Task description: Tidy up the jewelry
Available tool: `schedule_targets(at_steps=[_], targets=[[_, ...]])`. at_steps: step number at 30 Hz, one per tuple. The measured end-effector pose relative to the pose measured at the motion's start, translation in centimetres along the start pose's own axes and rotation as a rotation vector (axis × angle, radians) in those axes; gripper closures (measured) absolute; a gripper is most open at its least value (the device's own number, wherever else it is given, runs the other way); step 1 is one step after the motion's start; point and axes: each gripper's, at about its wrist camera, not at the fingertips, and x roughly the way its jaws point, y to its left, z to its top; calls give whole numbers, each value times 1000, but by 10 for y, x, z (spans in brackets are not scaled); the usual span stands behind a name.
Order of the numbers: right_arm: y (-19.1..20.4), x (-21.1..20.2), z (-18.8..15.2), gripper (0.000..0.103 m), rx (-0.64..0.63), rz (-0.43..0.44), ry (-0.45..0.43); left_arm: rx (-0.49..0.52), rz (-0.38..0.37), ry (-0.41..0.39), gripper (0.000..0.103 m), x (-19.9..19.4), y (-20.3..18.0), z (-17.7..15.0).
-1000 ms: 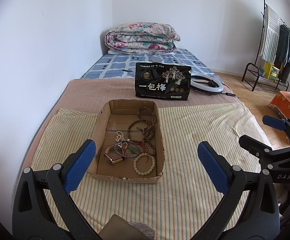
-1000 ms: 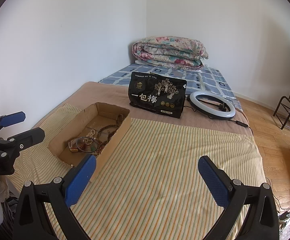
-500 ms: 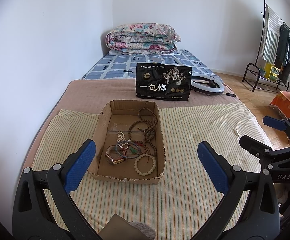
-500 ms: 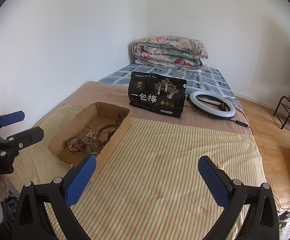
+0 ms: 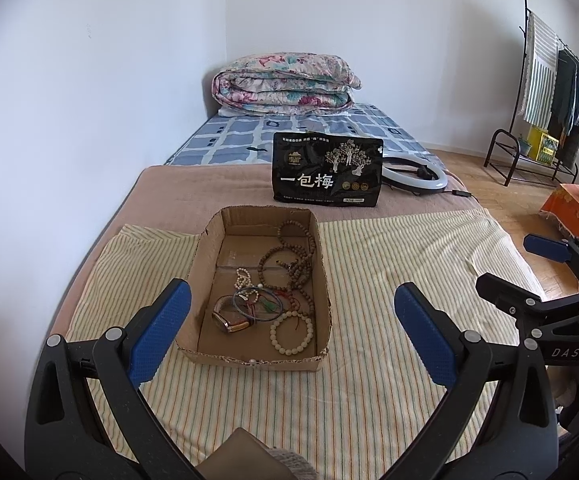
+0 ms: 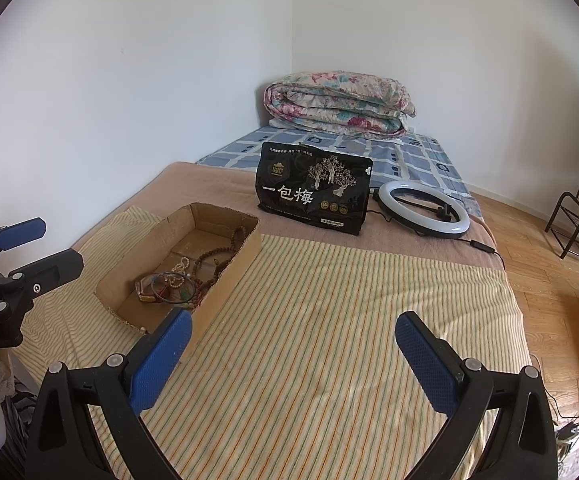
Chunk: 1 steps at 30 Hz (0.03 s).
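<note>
A shallow cardboard box [image 5: 203, 256] sits on the striped cloth [image 5: 389, 264]. It holds brown bead strands [image 5: 289, 256], a white bead bracelet [image 5: 291, 332], a watch [image 5: 231, 320], a thin dark bangle [image 5: 255, 304] and a small pearl strand [image 5: 243, 276]. My left gripper [image 5: 291, 334] is open and empty, held above the box's near end. My right gripper [image 6: 291, 356] is open and empty over the cloth, to the right of the box [image 6: 229, 276]. Each gripper shows at the edge of the other's view.
A black snack bag [image 5: 327, 172] stands behind the box. A ring light [image 5: 413, 174] with its cable lies to the bag's right. A folded floral quilt [image 5: 285, 84] lies at the bed's far end. A clothes rack [image 5: 549, 92] stands at the far right.
The left wrist view has shifted very slightly; the box sits a touch lower in frame. Both grippers stay open and nothing in the box has moved.
</note>
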Motion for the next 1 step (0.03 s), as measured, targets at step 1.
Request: schedule_targets(at_steps=[1], targets=[[0, 0, 1, 0, 1, 1, 0, -1, 0, -3, 0, 1, 2, 1]])
